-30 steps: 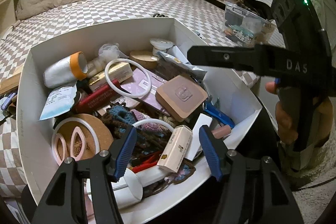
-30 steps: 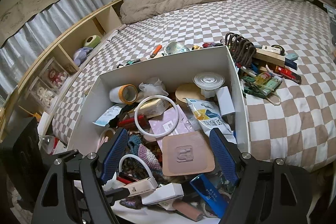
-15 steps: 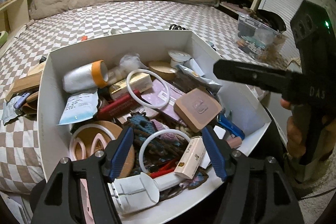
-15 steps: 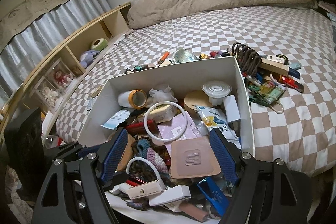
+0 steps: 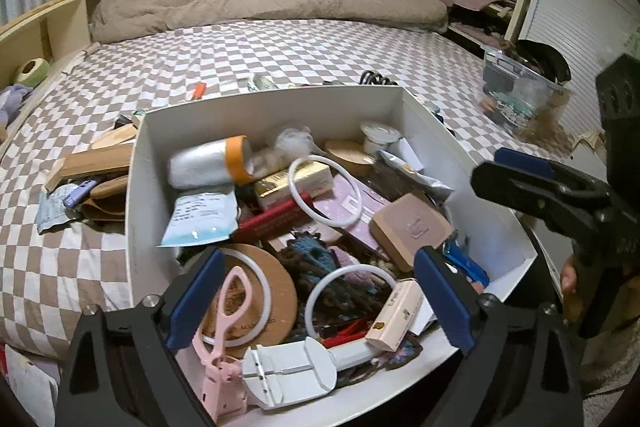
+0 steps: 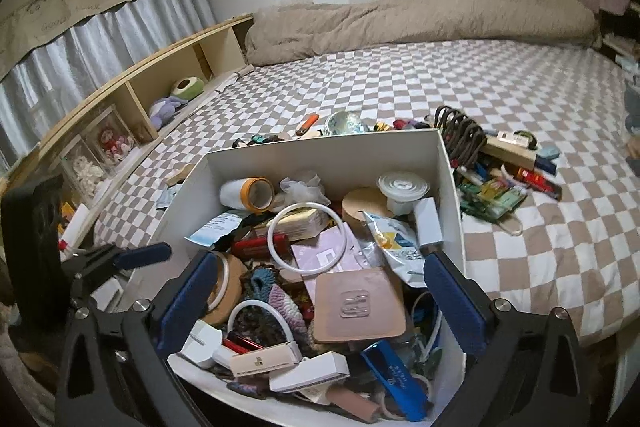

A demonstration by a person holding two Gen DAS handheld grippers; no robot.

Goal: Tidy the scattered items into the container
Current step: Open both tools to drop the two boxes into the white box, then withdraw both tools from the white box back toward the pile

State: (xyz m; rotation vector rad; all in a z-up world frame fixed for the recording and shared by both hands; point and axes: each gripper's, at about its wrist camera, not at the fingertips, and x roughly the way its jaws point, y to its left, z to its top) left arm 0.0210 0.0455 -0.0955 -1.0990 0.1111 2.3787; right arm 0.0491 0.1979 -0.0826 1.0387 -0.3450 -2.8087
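Tongs on both sides, left tongs (image 5: 316, 301) and right tongs (image 6: 320, 301), hang spread and empty over the crammed white box (image 6: 320, 157) on the checkered bed (image 6: 540, 267).

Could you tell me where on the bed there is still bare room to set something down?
The checkered bedspread lies bare between the beige duvet and the white box, and again in front of the pile of items right of the box. Behind the box, small items crowd its far wall. The box itself is packed full.
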